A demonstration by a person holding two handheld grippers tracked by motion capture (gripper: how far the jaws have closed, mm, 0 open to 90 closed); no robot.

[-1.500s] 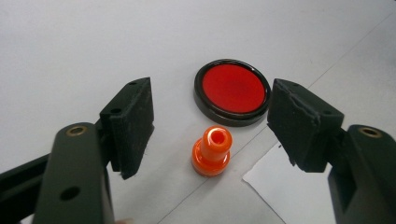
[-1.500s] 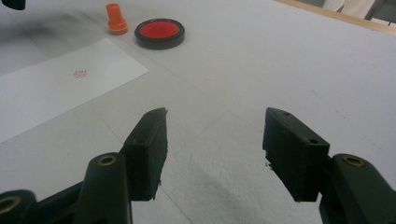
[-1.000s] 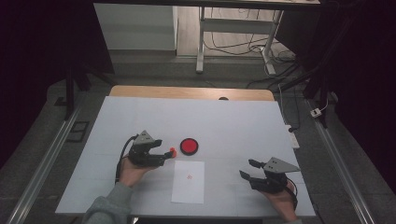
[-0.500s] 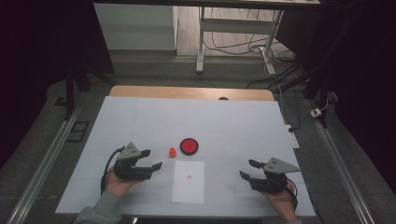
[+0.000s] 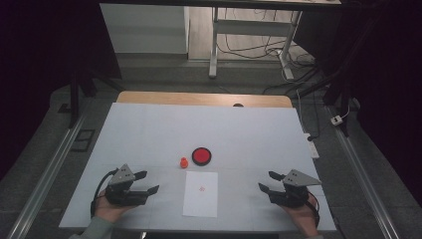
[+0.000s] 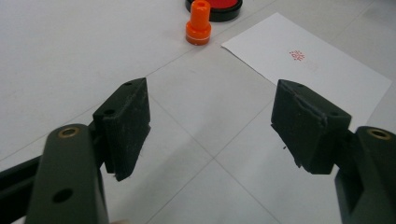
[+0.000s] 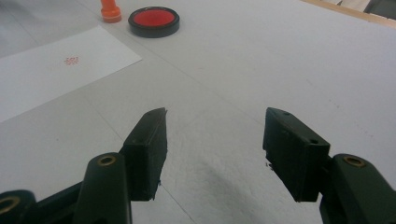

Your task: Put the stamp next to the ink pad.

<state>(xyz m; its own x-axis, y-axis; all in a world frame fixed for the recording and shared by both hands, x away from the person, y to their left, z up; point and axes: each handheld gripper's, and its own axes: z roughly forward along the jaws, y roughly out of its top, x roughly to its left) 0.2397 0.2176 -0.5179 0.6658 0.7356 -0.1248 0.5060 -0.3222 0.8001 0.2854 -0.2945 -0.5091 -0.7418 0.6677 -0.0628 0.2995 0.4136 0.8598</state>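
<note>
Red mark (image 6: 297,55) on paper (image 6: 327,70): too small to read.

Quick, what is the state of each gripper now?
Left gripper: open, holding nothing.
Right gripper: open, holding nothing.

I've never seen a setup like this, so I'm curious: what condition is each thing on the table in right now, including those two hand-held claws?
Small orange plastic stamp: upright on the table, beside the pad, untouched.
Round black ink pad with red centre: uncovered, red ink showing.
White paper sheet: flat, one small red stamp mark on it.
Left claw: open, holding nothing.
Right claw: open, holding nothing.
</note>
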